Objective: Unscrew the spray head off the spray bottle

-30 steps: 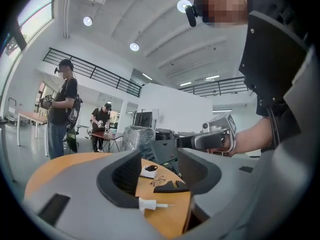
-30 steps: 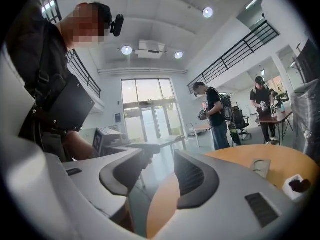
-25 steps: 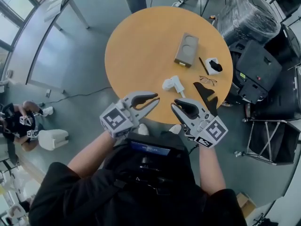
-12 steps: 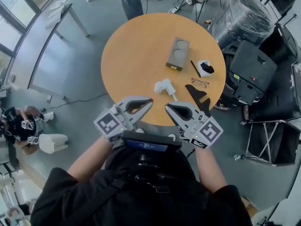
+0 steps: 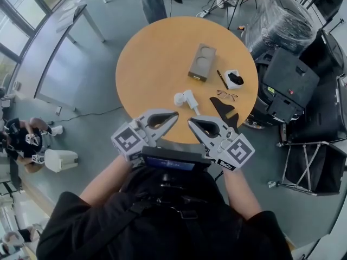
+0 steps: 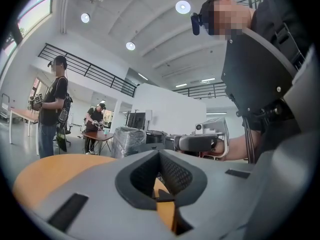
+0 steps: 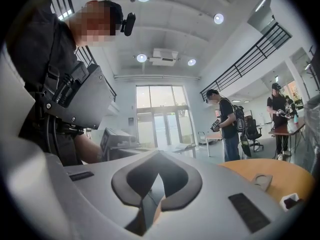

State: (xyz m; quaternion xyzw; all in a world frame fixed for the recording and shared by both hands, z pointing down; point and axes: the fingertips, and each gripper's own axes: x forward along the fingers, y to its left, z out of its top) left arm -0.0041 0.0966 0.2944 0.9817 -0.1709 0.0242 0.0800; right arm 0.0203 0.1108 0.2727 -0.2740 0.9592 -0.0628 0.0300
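A small white spray bottle [image 5: 184, 98] lies on its side on the round orange table [image 5: 146, 64], near the front edge. I cannot tell whether its head is still attached. My left gripper [image 5: 175, 115] hovers over the table's near edge, just in front of and left of the bottle. It is shut and holds nothing. My right gripper [image 5: 190, 121] faces it, tips close together, also shut and empty. In the left gripper view the closed jaws [image 6: 160, 152] point at the right gripper [image 6: 197, 143]. The right gripper view shows its own closed jaws [image 7: 159, 152].
A grey two-hole holder [image 5: 201, 62], a pen [image 5: 222, 79], a white box with a black item [image 5: 235, 79], glasses [image 5: 226, 95] and a black piece [image 5: 225, 110] lie on the table's right half. Wrapped equipment [image 5: 282, 20] stands to the right. People stand beyond the table.
Both pairs of jaws have closed from a small gap to fully shut, with nothing between them. Both grippers stay at the table's near edge, shifted slightly.
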